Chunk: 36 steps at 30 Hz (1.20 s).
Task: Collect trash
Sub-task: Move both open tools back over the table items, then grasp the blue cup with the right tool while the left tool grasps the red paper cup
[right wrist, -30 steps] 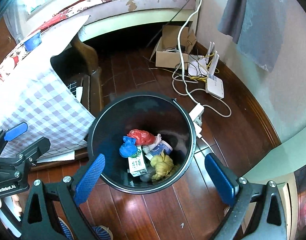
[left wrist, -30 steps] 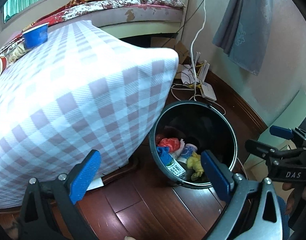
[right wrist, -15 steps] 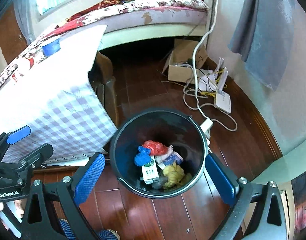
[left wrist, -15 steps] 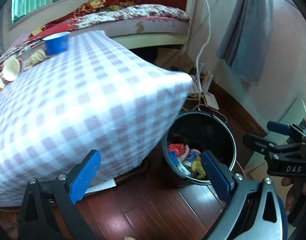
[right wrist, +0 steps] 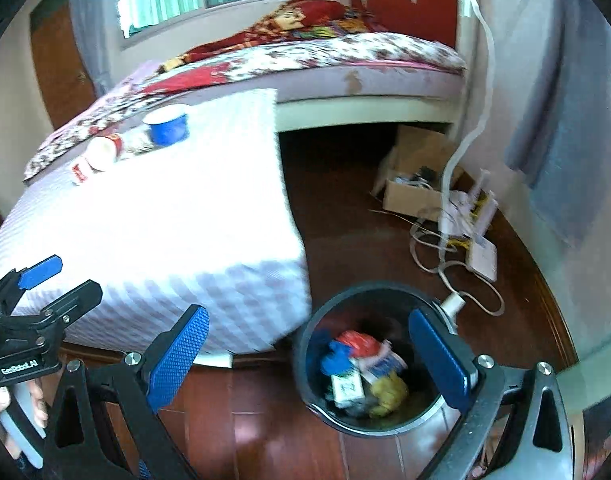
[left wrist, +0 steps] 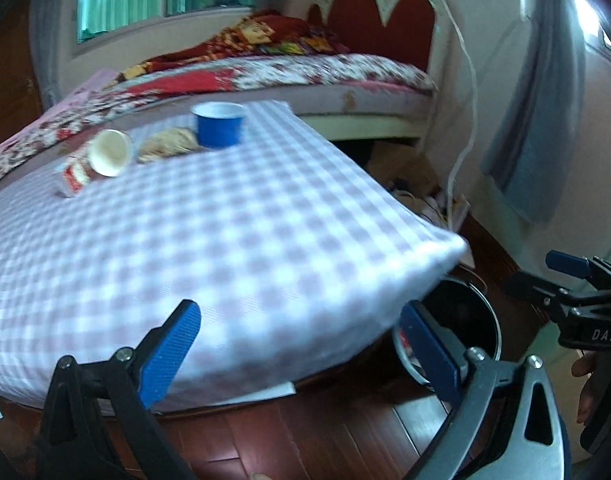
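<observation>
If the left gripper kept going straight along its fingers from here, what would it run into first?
Most likely the purple-and-white checked tablecloth on the table, which fills the gap between the open left gripper's fingers. The upright blue paper cup lies farther along; depth is unclear under blur.

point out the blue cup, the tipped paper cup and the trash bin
blue cup (left wrist: pixel 218 130), left wrist view, on its outer wall
tipped paper cup (left wrist: pixel 107 158), left wrist view, inside its open mouth
trash bin (right wrist: pixel 305 354), right wrist view, on its left inner wall
</observation>
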Each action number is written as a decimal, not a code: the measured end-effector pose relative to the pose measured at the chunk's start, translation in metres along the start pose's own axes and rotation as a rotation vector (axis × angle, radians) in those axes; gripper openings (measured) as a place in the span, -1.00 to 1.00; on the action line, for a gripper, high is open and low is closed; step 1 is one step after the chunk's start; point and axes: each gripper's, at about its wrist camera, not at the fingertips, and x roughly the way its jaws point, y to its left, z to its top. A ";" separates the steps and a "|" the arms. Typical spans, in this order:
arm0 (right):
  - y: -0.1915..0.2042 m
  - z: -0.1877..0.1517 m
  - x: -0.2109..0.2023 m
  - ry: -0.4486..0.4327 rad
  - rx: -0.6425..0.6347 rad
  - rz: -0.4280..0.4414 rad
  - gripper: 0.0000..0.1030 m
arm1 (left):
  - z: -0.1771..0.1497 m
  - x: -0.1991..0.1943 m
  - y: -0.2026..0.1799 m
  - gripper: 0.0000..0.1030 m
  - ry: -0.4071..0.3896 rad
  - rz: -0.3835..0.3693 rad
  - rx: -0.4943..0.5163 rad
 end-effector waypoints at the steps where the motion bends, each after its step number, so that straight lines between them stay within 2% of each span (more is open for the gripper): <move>1: 0.008 0.005 0.001 -0.005 -0.012 0.005 0.97 | 0.002 -0.001 0.008 0.95 -0.006 0.011 -0.008; 9: 0.084 0.052 0.026 -0.052 -0.111 0.063 0.97 | 0.017 -0.001 0.093 0.95 -0.034 0.118 -0.103; 18: 0.156 0.113 0.082 -0.058 -0.166 0.137 0.97 | 0.045 0.020 0.179 0.88 -0.049 0.201 -0.201; 22: 0.177 0.133 0.113 -0.024 -0.198 0.121 0.97 | 0.054 0.035 0.209 0.83 -0.042 0.209 -0.243; 27: 0.186 0.154 0.144 -0.010 -0.174 0.139 0.97 | 0.063 0.060 0.242 0.73 -0.019 0.208 -0.288; 31: 0.192 0.170 0.165 -0.020 -0.163 0.141 0.97 | 0.074 0.075 0.249 0.67 -0.020 0.196 -0.288; 36: 0.194 0.193 0.194 -0.018 -0.139 0.140 0.97 | 0.101 0.099 0.248 0.46 -0.035 0.155 -0.268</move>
